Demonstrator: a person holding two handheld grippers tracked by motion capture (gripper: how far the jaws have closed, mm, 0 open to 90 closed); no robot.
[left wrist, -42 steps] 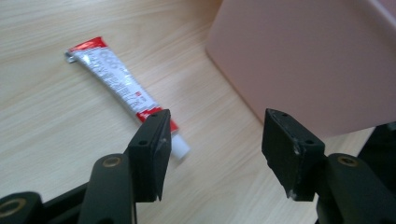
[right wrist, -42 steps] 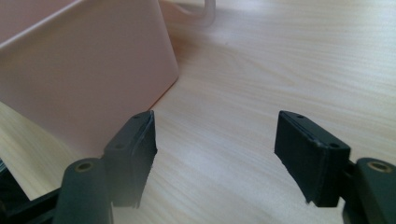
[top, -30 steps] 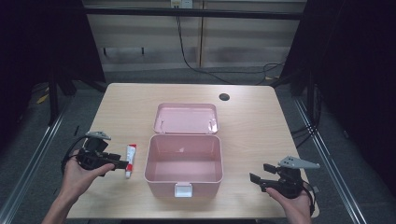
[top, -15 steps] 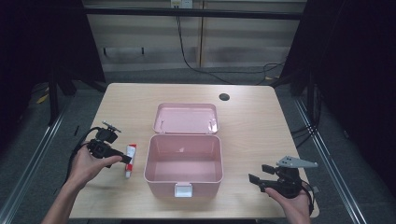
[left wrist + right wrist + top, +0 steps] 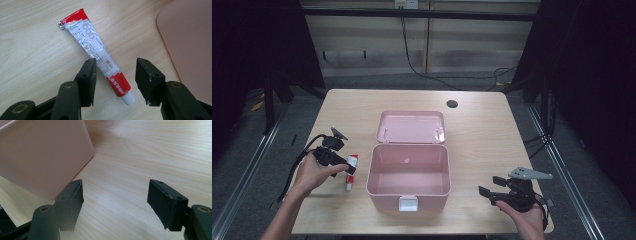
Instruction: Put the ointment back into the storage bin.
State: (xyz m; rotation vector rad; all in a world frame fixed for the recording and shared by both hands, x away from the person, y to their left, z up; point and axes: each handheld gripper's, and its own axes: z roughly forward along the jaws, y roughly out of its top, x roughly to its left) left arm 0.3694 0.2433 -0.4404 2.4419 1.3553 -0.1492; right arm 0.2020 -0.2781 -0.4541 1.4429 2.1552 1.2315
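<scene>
We see a pale wooden table (image 5: 362,105) with a dark round hole (image 5: 452,104) near its far edge; at its middle stands an open pink box (image 5: 408,192), its lid (image 5: 411,126) thrown back flat toward the far side and a white latch (image 5: 408,203) on its near wall; the inside looks bare.

Next in size come the hands; the left hand (image 5: 312,174) holds the left gripper (image 5: 348,168) just left of the box, its tip over a tube (image 5: 351,172) that lies flat on the table beside the box's left wall; the right hand (image 5: 524,212) holds the right gripper (image 5: 490,186) near the table's near right corner, well apart from the box, a grey plate (image 5: 530,173) on top of it.

In the left gripper view the jaws stand spread, one on each side of the tube's (image 5: 98,53) lower half and not pressing it; the tube is white with red ends, its white cap (image 5: 129,99) toward the camera, its crimped end away; the box wall (image 5: 190,42) is at the right.

In the right gripper view the jaws gape wide over bare wood, pinching nothing; the box's corner (image 5: 42,155) is at the left.
</scene>
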